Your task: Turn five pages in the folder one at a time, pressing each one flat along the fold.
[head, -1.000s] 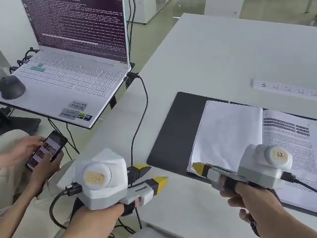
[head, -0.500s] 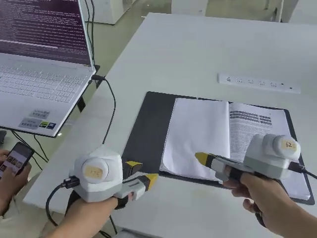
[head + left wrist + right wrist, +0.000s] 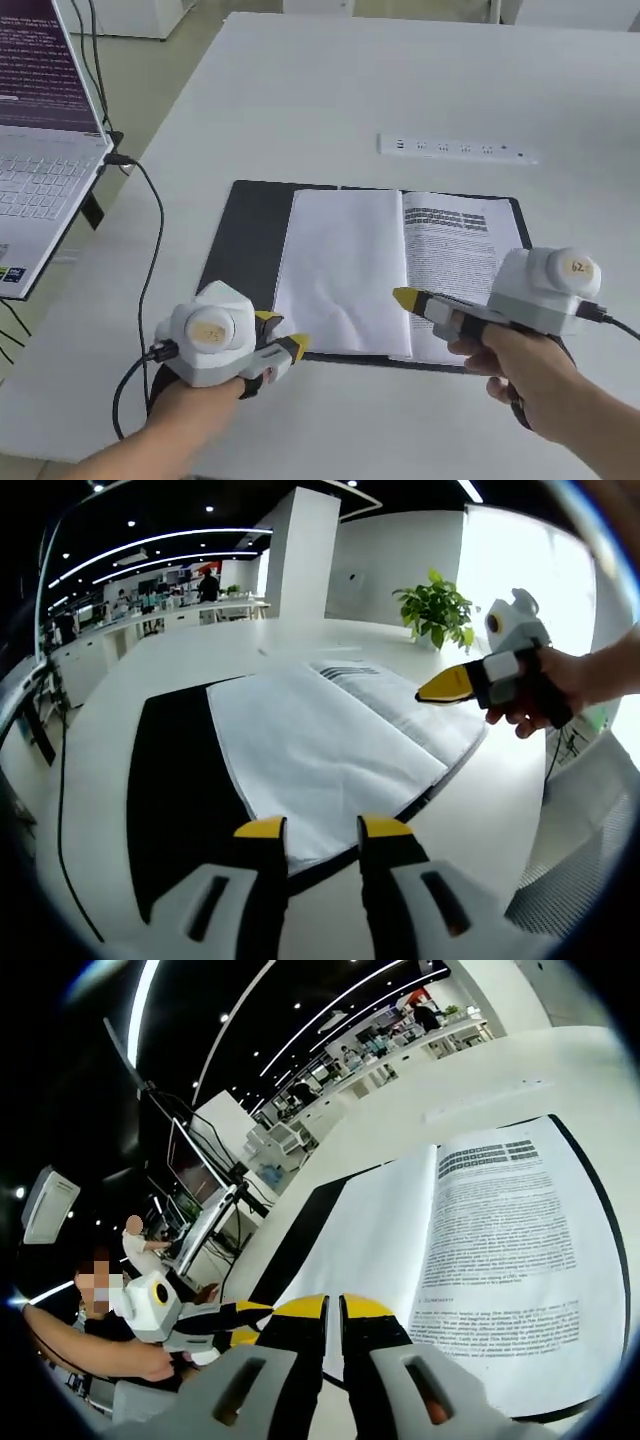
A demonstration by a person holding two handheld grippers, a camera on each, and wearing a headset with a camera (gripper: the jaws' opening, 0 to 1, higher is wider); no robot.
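Note:
A black folder [image 3: 245, 235] lies open on the white table, with a blank white page [image 3: 340, 260] on the left and a printed page [image 3: 455, 245] on the right. My left gripper [image 3: 285, 335] hovers at the folder's near left corner, jaws open and empty; its own view shows the gripper [image 3: 322, 830] over the blank page's [image 3: 310, 740] near edge. My right gripper [image 3: 403, 297] is shut, its yellow tip above the lower end of the fold. In its own view the gripper [image 3: 332, 1308] points along the fold between the blank page [image 3: 370, 1230] and the printed page [image 3: 510, 1250].
A white power strip [image 3: 455, 150] lies beyond the folder. An open laptop [image 3: 40, 130] stands at the left on a separate stand, and a black cable [image 3: 150, 250] hangs down beside the table's left edge. A potted plant [image 3: 437, 608] stands further off.
The head camera has swung right, bringing the folder to the middle. My right gripper has gone from the blank page's near left corner to the fold. The left gripper has come closer to the folder.

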